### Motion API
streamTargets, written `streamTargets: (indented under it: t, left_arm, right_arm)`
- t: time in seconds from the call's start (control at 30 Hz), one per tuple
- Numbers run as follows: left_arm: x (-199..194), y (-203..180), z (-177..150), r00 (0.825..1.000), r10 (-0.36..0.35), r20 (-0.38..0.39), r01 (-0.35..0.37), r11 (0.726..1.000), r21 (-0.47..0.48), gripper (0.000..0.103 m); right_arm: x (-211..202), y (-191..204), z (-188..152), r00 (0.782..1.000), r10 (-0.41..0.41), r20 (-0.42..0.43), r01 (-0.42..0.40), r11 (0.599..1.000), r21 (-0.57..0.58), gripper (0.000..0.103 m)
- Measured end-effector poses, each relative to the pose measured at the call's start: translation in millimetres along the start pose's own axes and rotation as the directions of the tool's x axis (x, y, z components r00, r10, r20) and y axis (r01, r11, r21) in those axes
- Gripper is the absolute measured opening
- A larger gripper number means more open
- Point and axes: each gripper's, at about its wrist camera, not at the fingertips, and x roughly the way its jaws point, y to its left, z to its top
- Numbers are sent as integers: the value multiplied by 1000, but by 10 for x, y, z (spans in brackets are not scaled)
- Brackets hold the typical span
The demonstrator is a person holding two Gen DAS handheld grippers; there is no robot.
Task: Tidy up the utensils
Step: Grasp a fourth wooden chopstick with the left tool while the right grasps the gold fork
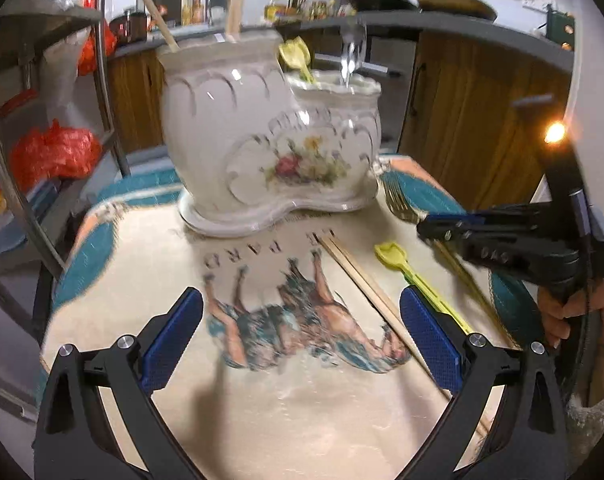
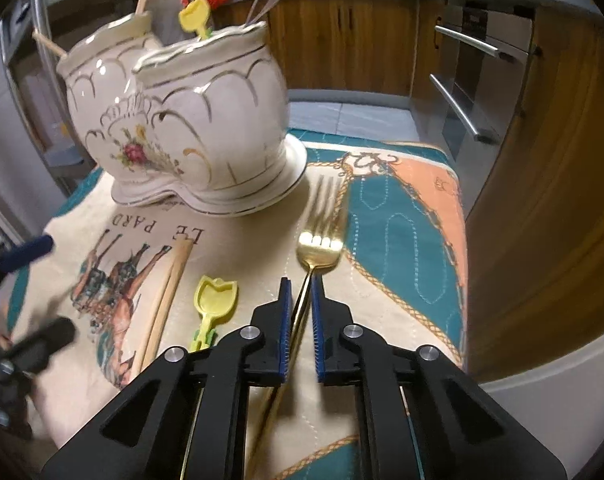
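Observation:
A white floral ceramic utensil holder (image 1: 262,152) (image 2: 190,128) stands at the far side of the printed cloth, with wooden chopsticks (image 1: 158,16), a yellow spoon (image 2: 196,14) and a metal utensil (image 1: 352,56) standing in it. A gold fork (image 2: 320,236) (image 1: 398,200) lies on the cloth to the holder's right. My right gripper (image 2: 302,284) (image 1: 422,228) is shut on the fork's thin handle. A pair of wooden chopsticks (image 1: 366,284) (image 2: 166,296) and a yellow plastic spoon (image 1: 406,268) (image 2: 214,300) lie flat on the cloth. My left gripper (image 1: 302,320) hovers open above the horse print, holding nothing.
The cloth (image 2: 402,216) covers a small table whose right edge is close to wooden cabinets (image 2: 542,200) and an oven (image 2: 470,80). A metal rack with orange bags (image 1: 54,152) stands to the left. A person's hand (image 1: 574,312) holds the right gripper's handle.

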Motion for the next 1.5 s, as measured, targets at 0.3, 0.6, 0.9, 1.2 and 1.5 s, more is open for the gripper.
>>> streamTargets:
  t: [0.3, 0.6, 0.9, 1.2, 1.5]
  left_arm:
    - [268, -218, -69, 989, 79, -125, -81, 997, -10, 91]
    - [298, -273, -73, 984, 128, -122, -130, 991, -8, 83]
    - [205, -388, -82, 989, 74, -127, -70, 997, 34, 41]
    - [160, -370, -65, 990, 35, -138, -21, 994, 107, 16]
    - [203, -87, 52, 987, 42, -158, -33, 997, 63, 19]
  right_arm:
    - [-132, -26, -61, 999, 15, 42, -14, 1000, -11, 6]
    - [-254, -60, -95, 997, 32, 70, -32, 999, -5, 2]
    - [-233, -77, -103, 998, 24, 58, -24, 1000, -9, 2]
    - [-161, 9, -153, 1000, 18, 12, -17, 999, -48, 10]
    - [-47, 64, -161, 1000, -5, -18, 4, 997, -75, 21]
